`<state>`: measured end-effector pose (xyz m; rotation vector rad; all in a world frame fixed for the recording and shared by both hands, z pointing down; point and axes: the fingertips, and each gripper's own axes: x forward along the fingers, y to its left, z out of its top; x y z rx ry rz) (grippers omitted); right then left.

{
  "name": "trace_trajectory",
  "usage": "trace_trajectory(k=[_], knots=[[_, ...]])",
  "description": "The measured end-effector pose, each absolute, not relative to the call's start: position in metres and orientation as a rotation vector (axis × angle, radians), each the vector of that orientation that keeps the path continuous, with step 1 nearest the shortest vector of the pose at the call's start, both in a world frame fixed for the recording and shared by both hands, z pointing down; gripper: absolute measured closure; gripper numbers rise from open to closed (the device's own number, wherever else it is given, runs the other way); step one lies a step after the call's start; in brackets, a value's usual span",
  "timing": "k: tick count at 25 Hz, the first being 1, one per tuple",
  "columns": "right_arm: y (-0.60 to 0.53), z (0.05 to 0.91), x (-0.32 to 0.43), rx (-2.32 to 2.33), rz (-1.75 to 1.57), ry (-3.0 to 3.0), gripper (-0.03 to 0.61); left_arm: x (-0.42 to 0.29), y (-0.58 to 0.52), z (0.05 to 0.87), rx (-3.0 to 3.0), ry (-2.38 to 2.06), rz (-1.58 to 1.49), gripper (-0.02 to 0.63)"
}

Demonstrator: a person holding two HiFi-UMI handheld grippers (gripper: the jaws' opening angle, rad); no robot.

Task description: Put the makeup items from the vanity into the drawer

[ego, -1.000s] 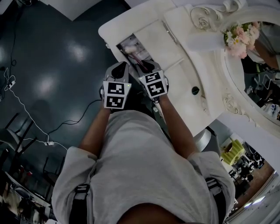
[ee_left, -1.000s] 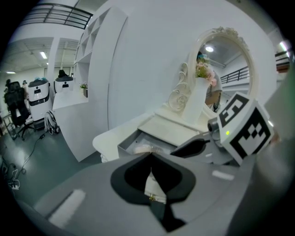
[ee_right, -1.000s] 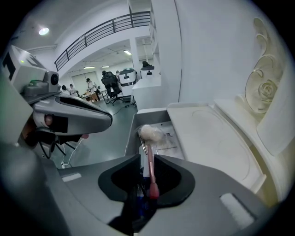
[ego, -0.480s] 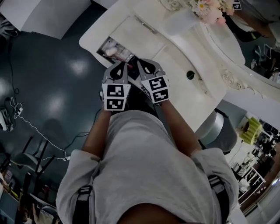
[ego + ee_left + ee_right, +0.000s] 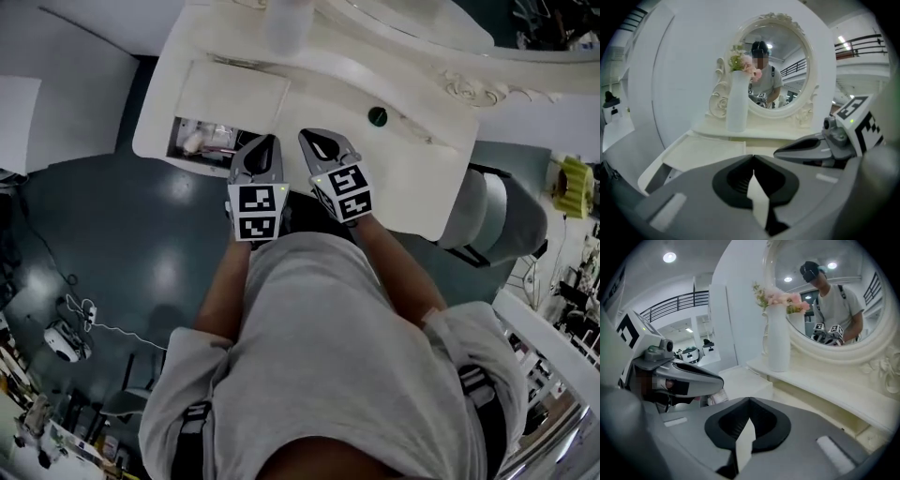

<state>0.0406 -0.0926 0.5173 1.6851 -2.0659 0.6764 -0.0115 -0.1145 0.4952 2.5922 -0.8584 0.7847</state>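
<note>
Both grippers sit side by side at the front edge of the cream-white vanity bench (image 5: 309,94), just ahead of my chest, near each other but apart.

L gripper (image 5: 268,141): fingers together, tips meeting, nothing btwn them. R gripper (image 5: 316,136): same, fingers closed on nothing.

The open drawer (image 5: 174,150) is at the bench's left end in the head view, just left of the L gripper. The makeup items (image 5: 202,139) lie inside it: pinkish and pale bits, too small to tell apart.

One small dark-green round item (image 5: 377,116) lies on the bench top, beyond & right of the R gripper, well apart from the drawer.

A tall white vase (image 5: 737,101) w/ pink flowers (image 5: 749,68) stands upright on the raised back ledge, before the round mirror w/ ornate white frame (image 5: 787,51).

A rounded grey stool (image 5: 497,220) stands at the bench's right end, on the dark floor (image 5: 112,234).
</note>
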Motion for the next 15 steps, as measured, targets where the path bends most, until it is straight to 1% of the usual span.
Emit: trace_trajectory(k=[6, 15], knots=[[-0.06, 0.514, 0.092, 1.861, 0.747, -1.965, 0.58, 0.049, -0.086, 0.494, 2.699, -0.648, 0.838, 0.611], [-0.003, 0.492, 0.153, 2.018, 0.74, -1.862, 0.58, 0.129, -0.03, 0.494, 2.819, -0.368, 0.908, 0.611]])
